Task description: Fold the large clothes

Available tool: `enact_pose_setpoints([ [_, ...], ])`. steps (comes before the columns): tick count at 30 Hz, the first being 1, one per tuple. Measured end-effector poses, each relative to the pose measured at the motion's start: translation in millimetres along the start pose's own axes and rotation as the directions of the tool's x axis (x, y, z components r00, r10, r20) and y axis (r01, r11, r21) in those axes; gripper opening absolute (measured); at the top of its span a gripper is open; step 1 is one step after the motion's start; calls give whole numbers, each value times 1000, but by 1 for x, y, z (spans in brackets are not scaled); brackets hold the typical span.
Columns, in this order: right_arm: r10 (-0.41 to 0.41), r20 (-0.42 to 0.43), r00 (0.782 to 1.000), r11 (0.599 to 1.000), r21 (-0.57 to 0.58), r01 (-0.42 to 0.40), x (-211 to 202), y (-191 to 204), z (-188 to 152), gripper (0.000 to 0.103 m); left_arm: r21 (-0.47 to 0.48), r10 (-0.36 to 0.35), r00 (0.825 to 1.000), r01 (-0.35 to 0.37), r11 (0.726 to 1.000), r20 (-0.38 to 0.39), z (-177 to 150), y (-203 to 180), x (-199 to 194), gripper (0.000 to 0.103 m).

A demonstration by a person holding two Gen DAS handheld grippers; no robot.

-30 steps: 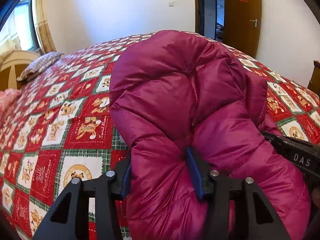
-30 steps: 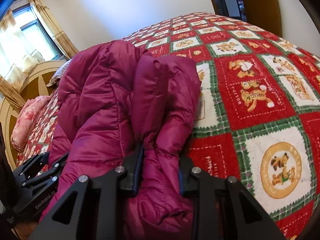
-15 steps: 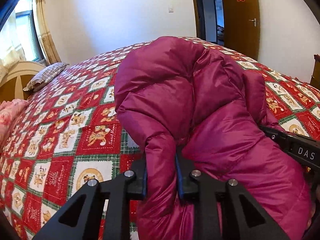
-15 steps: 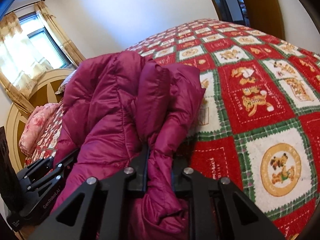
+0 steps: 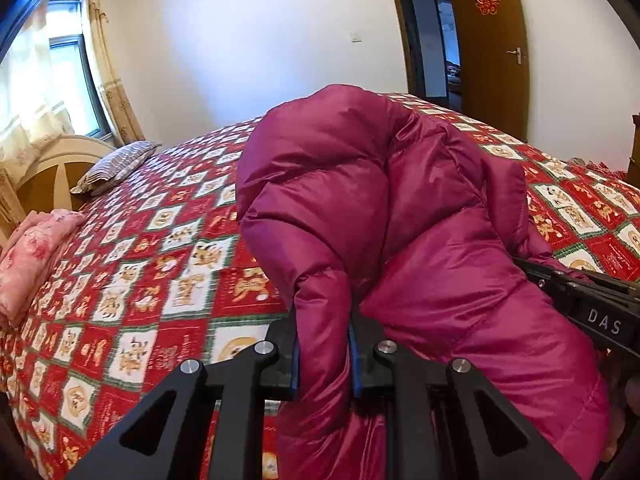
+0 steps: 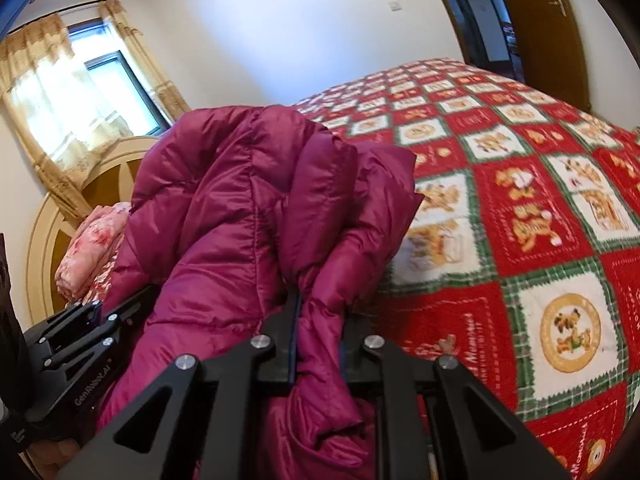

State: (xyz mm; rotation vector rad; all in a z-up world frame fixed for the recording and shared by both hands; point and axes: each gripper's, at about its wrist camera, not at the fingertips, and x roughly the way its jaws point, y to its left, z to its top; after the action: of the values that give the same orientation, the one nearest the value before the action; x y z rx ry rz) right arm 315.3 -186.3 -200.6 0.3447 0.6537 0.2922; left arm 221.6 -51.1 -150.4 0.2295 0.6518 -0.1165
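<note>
Since the earlier frames, both sets of jaws have been drawn in from a wide stance to a narrow one, and the puffy magenta down jacket (image 5: 400,216) has been raised, so that more of the wall and window is seen behind it. A thick fold of the near edge is pinched in the left hand-held gripper (image 5: 324,356), whose jaws are closing further on the padding; another fold of the same edge is clamped in the right hand-held gripper (image 6: 318,344), narrow and pressed tight into the quilted fabric. Each gripper can be seen at the margin of the other's view, so the two grips are set near each other along one edge. The jacket is bunched and humped up above the bed (image 6: 520,216), which is covered by a red, white and green patterned quilt; its far part appears to rest on the quilt, though the contact is hidden. Two grips are probably used so that the bulky garment can be lifted evenly and spread or doubled over without sagging. A striped pillow (image 5: 116,164) and a pink folded cloth (image 5: 32,252) are left well clear at the headboard end.
</note>
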Motion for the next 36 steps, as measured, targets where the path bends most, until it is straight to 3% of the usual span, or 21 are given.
enact_pose_setpoints([
  [23,105,-57,993,977,-180,-114,29,99,-4,17,-151,105,994,-105,983,-4,-33,97,-41,16],
  [36,139,-119,983,949,-268,-166,61,151,-11,17,-219,171,984,-176,960,-42,-59,147,-41,16],
])
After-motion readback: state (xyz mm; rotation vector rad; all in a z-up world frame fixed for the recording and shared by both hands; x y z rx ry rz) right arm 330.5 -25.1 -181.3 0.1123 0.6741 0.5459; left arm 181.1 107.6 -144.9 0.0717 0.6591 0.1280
